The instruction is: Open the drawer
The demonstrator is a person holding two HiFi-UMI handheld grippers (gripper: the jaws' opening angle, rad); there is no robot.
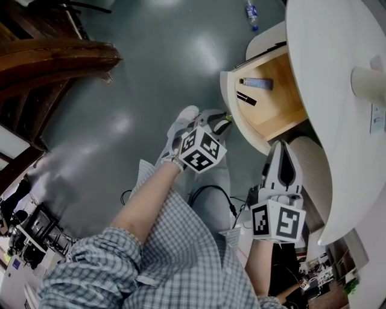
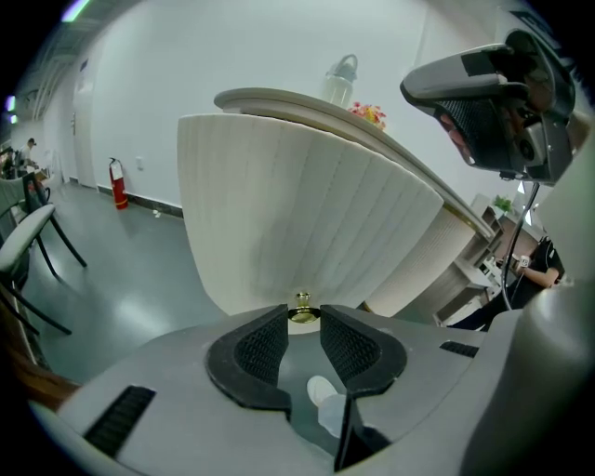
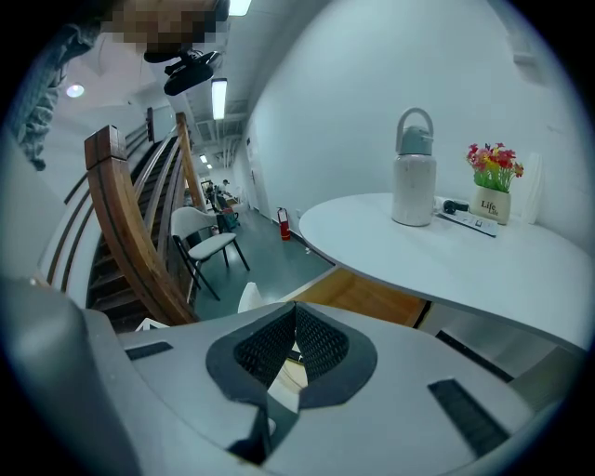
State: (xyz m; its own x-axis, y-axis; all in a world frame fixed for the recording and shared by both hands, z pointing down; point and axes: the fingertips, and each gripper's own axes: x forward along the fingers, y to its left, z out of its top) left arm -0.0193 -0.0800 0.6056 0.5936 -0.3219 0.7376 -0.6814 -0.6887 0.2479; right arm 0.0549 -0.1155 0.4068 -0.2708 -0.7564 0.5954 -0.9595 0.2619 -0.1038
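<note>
Grey floor (image 1: 151, 72) — open drawer (image 1: 278, 99) (brass knob (image 2: 302, 312))

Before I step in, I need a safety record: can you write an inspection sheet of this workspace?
Surface: white round table top, bearing a flask and potted flowers.
Job's things: drawer stands open, wood inside; brass knob on its ribbed front.
Clutter: a blue item and a black item lie in the drawer.
Grippers: left gripper closed on the brass knob at its tips; right gripper shut, empty.
Cables: black cable looped near the person's legs.
Surroundings: bottle on the floor, wooden stair rail, chair.
</note>
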